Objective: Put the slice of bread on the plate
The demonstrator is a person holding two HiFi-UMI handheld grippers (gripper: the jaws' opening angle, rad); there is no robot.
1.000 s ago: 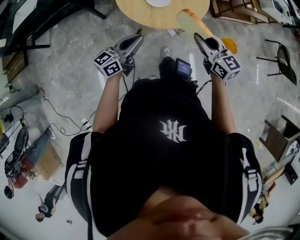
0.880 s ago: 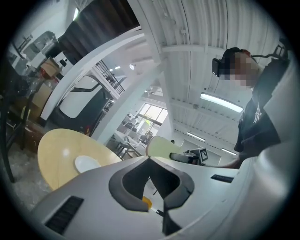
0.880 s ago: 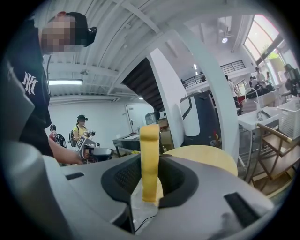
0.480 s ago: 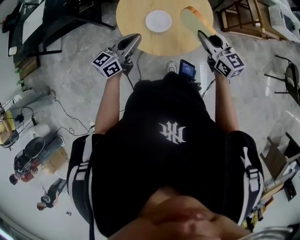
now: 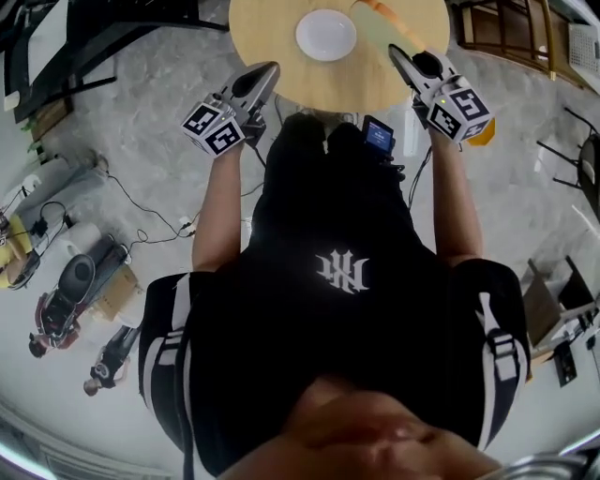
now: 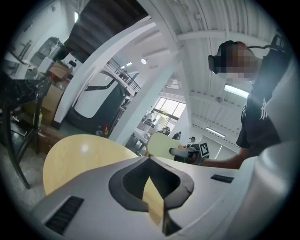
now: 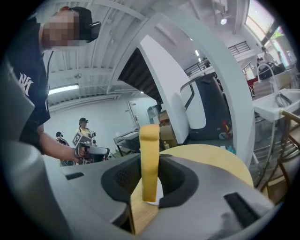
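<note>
The slice of bread [image 5: 382, 21] is pale yellow and stands on edge between the jaws of my right gripper [image 5: 400, 54], which is shut on it over the near right part of the round wooden table [image 5: 281, 56]. In the right gripper view the slice [image 7: 150, 145] shows edge-on, pinched by the right gripper [image 7: 150, 159]. A white plate [image 5: 325, 35] lies bare in the middle of the table, left of the bread. My left gripper [image 5: 270, 71] hovers at the table's near left edge, its tips [image 6: 149, 156] touching with nothing between them.
Wooden chairs [image 5: 511, 33] stand right of the table and a black desk frame [image 5: 103, 37] stands to its left. Cables and gear [image 5: 75, 281] lie on the grey floor at the left. A small screen [image 5: 378, 136] hangs at the person's waist.
Both grippers have travelled forward with the person, and the table and plate now sit closer and fuller in view. The bread stays pinched in the right gripper.
</note>
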